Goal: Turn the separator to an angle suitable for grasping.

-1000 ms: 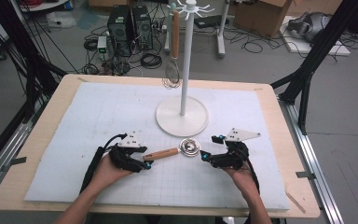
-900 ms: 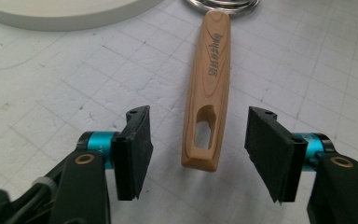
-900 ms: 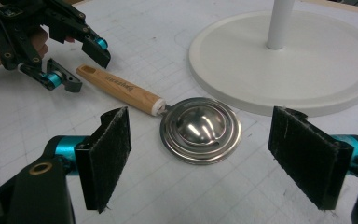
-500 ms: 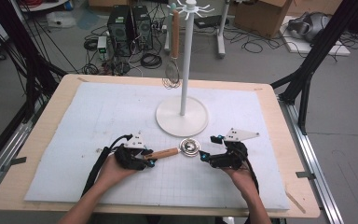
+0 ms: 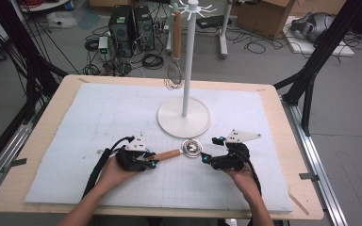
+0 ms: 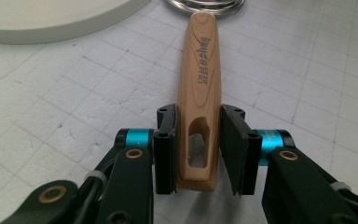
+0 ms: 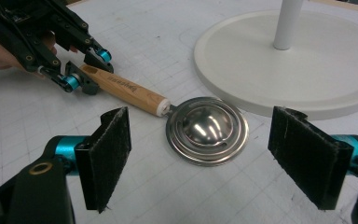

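1. Left gripper (image 6: 198, 154) has just been closing, its jaws now clamped on the ladle's (image 5: 179, 151) wooden handle (image 6: 199, 88) at the slotted end; right gripper (image 7: 209, 158) gapes wide around the steel bowl (image 7: 207, 128).
2. Ladle lies flat on the mat (image 5: 99, 117), beside the stand's base (image 5: 169, 120).
3. Likely stiff, bowl-heavy; smooth wood grips well, polished steel slips.

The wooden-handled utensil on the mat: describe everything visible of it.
The utensil lies flat on the white mat, just in front of the stand's round base. Its light wooden handle carries dark printed lettering and a slot near the end. Its shiny round metal head is domed, with ringed ridges. The left gripper has been closing its jaws around the slotted end.
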Demonstrator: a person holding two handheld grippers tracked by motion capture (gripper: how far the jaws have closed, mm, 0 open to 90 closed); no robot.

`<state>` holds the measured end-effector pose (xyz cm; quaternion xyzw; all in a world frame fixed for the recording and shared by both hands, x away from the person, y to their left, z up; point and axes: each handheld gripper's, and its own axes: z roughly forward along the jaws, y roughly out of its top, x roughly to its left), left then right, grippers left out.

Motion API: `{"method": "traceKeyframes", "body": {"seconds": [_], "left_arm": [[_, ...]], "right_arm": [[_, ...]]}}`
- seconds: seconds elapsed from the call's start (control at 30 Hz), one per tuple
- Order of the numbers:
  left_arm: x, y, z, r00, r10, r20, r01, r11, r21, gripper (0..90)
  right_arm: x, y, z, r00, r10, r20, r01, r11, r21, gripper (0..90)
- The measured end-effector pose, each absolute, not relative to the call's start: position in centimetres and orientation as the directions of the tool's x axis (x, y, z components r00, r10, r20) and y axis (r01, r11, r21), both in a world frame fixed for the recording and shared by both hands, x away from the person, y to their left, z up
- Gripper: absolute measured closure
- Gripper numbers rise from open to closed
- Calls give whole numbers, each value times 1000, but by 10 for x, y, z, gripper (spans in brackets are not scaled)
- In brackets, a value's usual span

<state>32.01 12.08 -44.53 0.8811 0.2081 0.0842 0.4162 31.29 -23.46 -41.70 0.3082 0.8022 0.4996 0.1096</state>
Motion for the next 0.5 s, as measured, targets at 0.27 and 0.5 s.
{"method": "traceKeyframes", "body": {"seconds": [0.27, 0.5], "left_arm": [[319, 120, -444, 899, 437, -21, 294, -569, 768, 676], [319, 121, -444, 901, 434, -19, 291, -571, 767, 676]], "right_arm": [[314, -233, -418, -793, 597, 125, 381, 324, 866, 204], [314, -232, -419, -793, 596, 125, 385, 332, 861, 204]]}}
